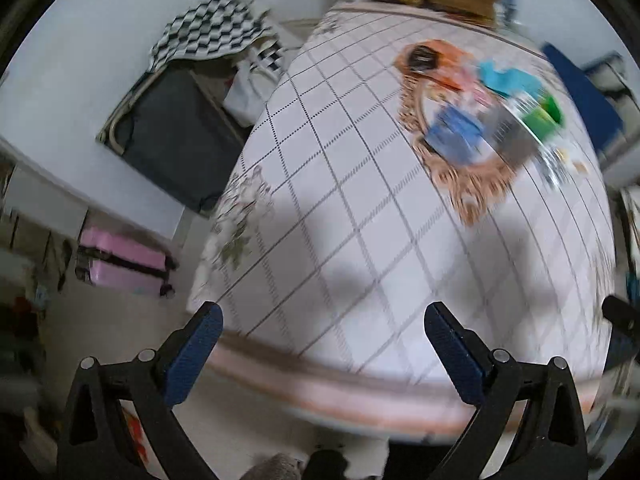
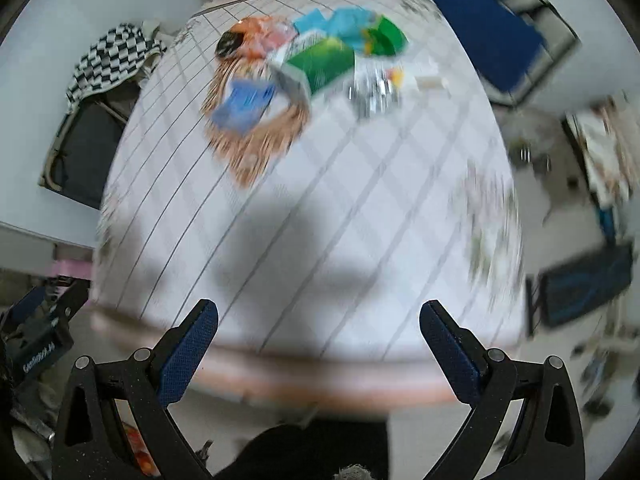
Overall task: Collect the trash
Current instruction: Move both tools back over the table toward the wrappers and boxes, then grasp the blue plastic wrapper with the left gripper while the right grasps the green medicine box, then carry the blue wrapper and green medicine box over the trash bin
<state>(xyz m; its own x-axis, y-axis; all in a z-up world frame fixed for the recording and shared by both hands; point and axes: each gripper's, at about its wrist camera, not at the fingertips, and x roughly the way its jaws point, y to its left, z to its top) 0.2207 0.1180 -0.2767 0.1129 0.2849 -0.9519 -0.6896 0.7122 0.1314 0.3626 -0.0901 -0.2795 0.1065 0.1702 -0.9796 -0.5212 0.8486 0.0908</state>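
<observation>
I held the left gripper (image 1: 322, 316) above the near edge of the table (image 1: 340, 240), its jaws spread wide with nothing between them. A blurred heap of trash (image 1: 484, 96), orange, blue, teal and green wrappers, lay toward the table's far right corner. Beyond the left edge, a pink suitcase (image 1: 124, 264) stood on the floor.

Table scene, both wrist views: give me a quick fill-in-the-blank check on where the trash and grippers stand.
1. Both the left gripper and right gripper are ____.
2. The trash pile lies at the table's ____ end.
3. The suitcase on the floor is ____.

Missing words: open; far; pink
</observation>
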